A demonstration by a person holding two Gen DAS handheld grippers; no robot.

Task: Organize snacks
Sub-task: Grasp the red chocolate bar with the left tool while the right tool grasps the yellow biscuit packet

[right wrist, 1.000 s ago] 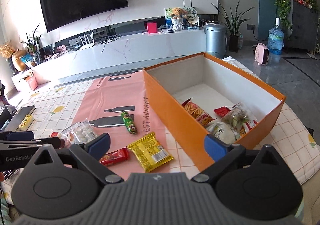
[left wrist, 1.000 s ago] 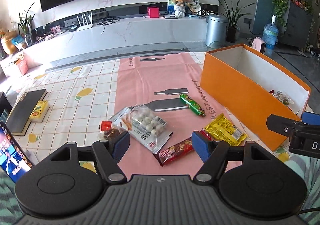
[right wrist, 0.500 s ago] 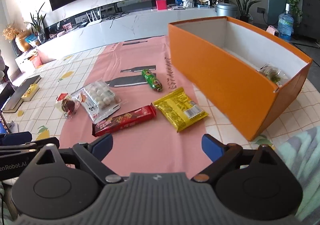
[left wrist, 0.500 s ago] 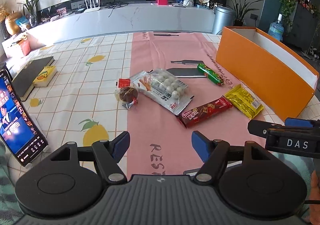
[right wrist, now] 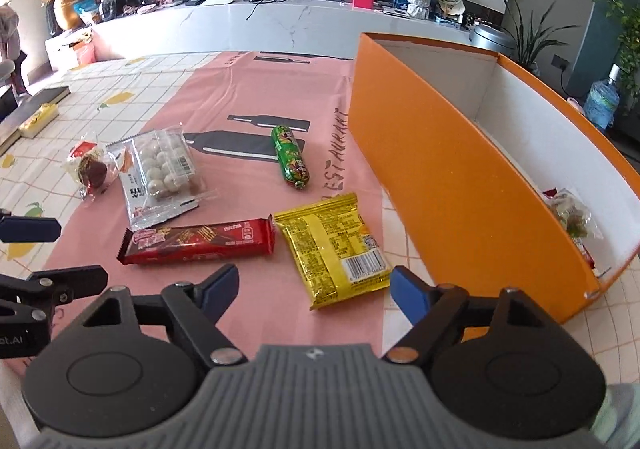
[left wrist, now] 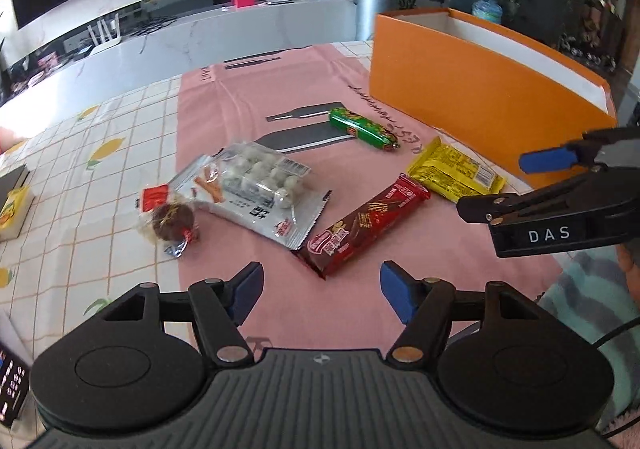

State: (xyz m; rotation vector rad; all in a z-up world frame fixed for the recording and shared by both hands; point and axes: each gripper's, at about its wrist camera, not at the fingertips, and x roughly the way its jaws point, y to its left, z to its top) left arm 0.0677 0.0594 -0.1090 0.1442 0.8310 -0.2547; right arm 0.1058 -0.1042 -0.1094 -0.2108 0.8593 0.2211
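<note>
Snacks lie scattered on the pink runner over the checked tablecloth. From the left wrist view, the left gripper hovers with its blue pads spread wide and empty, just short of the red chocolate bar; beside that bar sit the white ball-snack bag, a small brown treat, the green sausage and the yellow packet, with the orange box beyond. From the right wrist view, the right gripper also hangs apart and empty, near the yellow packet and chocolate bar; the orange box stands right, holding a few wrapped snacks.
</note>
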